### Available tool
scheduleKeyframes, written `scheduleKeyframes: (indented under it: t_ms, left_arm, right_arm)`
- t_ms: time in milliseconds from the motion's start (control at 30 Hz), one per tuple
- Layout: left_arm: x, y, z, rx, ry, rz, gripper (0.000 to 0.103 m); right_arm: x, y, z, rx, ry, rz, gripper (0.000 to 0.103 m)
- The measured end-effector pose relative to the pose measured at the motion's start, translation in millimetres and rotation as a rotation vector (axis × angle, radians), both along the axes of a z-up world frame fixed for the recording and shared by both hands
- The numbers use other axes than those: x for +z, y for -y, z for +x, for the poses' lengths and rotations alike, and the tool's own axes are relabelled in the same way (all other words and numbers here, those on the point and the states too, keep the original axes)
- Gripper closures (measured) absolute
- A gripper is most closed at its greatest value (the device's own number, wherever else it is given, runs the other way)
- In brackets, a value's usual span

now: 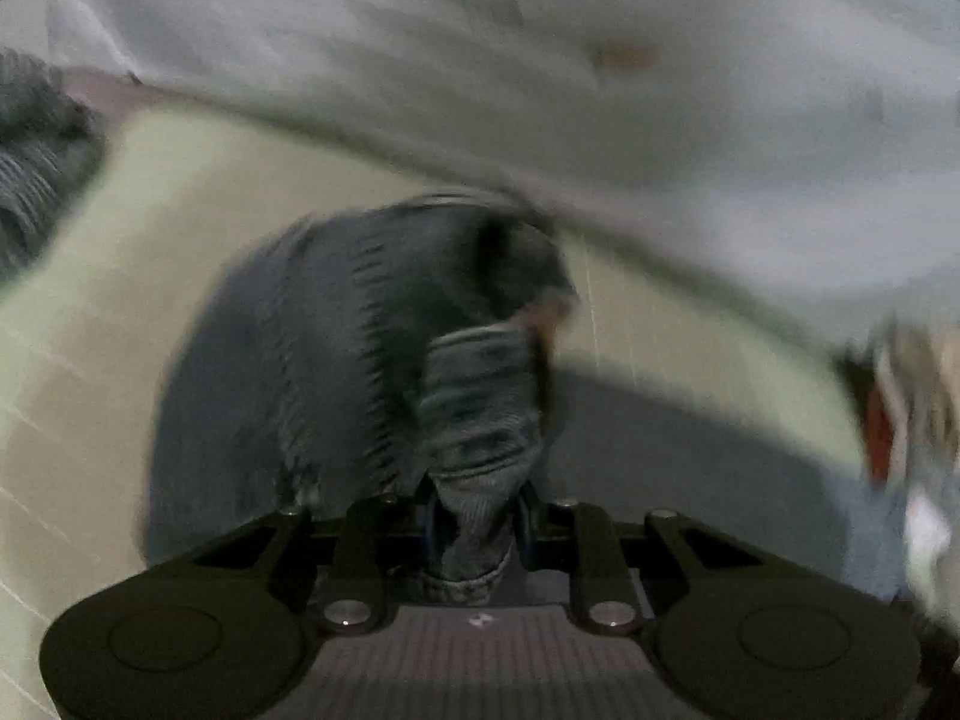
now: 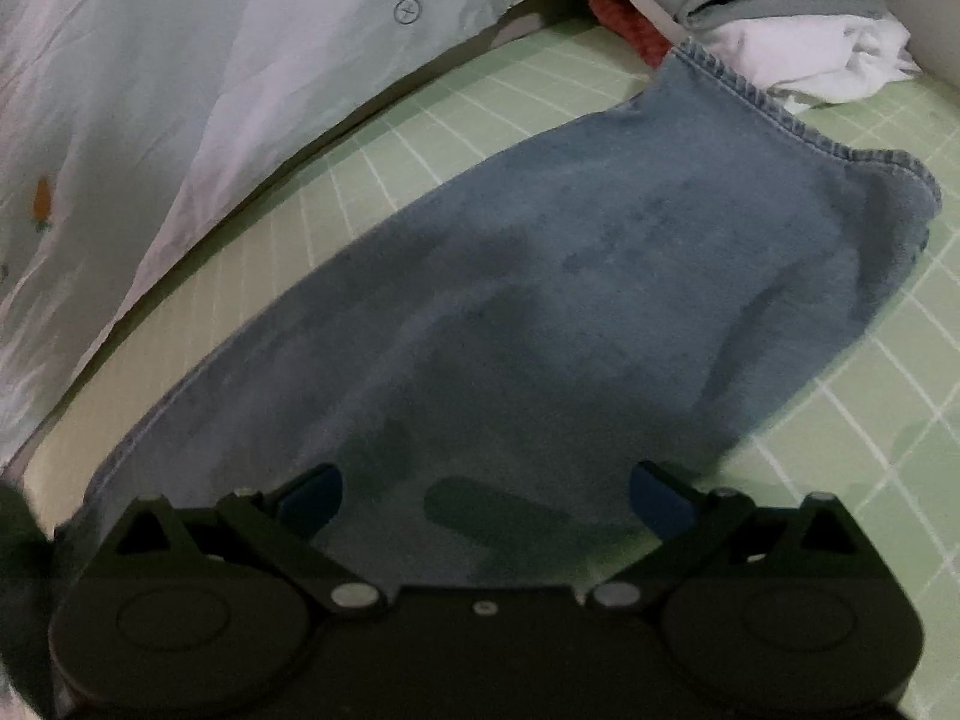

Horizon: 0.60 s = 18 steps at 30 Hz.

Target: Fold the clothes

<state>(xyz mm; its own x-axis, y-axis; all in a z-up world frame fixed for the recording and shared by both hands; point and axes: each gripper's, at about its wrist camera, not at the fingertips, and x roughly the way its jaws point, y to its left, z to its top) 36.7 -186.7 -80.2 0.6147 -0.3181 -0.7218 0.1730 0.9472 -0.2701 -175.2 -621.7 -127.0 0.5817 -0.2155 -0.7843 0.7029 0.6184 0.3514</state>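
Observation:
A blue-grey towel (image 2: 570, 300) with a stitched hem lies spread on the green grid mat (image 2: 870, 420). My right gripper (image 2: 486, 495) is open, its blue-padded fingers just above the towel's near part, holding nothing. My left gripper (image 1: 477, 525) is shut on a bunched fold of the same towel (image 1: 372, 330), which hangs forward, blurred by motion, above the mat (image 1: 150, 240).
A pale bed sheet (image 2: 180, 90) with small prints borders the mat's far side and also shows in the left wrist view (image 1: 660, 90). A pile of white, grey and red clothes (image 2: 750, 12) sits at the mat's far right corner.

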Motion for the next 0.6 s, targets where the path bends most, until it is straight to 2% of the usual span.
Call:
scheduleKeyframes:
  t_ms: [200, 400, 467, 600]
  left_arm:
    - [-31.2, 59.7, -18.1, -0.137, -0.073, 0.077, 0.079]
    - [16.6, 64.2, -29.7, -0.14, 0.048, 0.061, 0.079]
    - [21.0, 72.5, -34.7, -0.175, 0.056, 0.076, 0.079]
    - [-16.5, 89.6, -36.8, -0.205, -0.06, 0.16, 0.074]
  right_arm:
    - [-3.6, -8.0, -11.5, 0.102, -0.06, -0.055, 0.0]
    - [-0.2, -2.4, -26.8, 0.09, -0.049, -0.041, 0.0]
    - [2.8, 0.8, -32.9, 0.071, -0.039, -0.039, 0.0]
    - [4.9, 8.1, -42.8, 0.035, -0.026, -0.03, 0.0]
